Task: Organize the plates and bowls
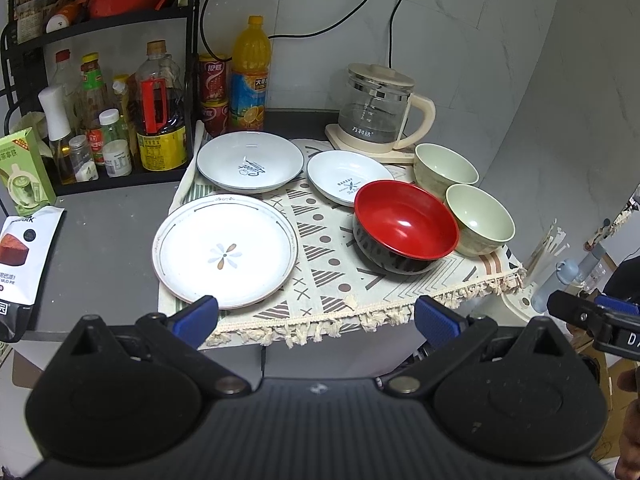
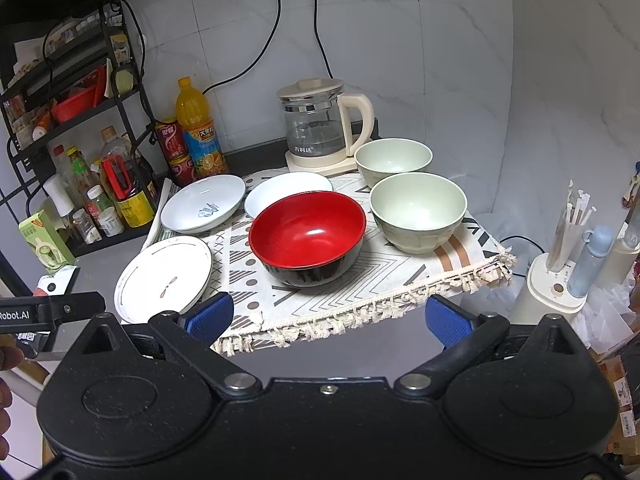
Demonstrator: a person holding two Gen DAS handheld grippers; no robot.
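The patterned cloth (image 1: 320,280) covers the right part of the dark tabletop (image 1: 108,248), and everything to sort sits on it. Largest, the flower plate (image 1: 225,251) lies at the cloth's near left corner, just ahead of the left hand-held gripper (image 1: 316,316), whose blue pads are spread wide and empty. Behind it rests the "Sweet" plate (image 1: 250,166), with the smaller bakery plate (image 1: 344,176) to its right. The red bowl (image 2: 307,236) stands at the cloth's middle, straight ahead of the right hand-held gripper (image 2: 330,318), also wide apart and empty. Two green bowls (image 2: 418,210) line the cloth's right edge.
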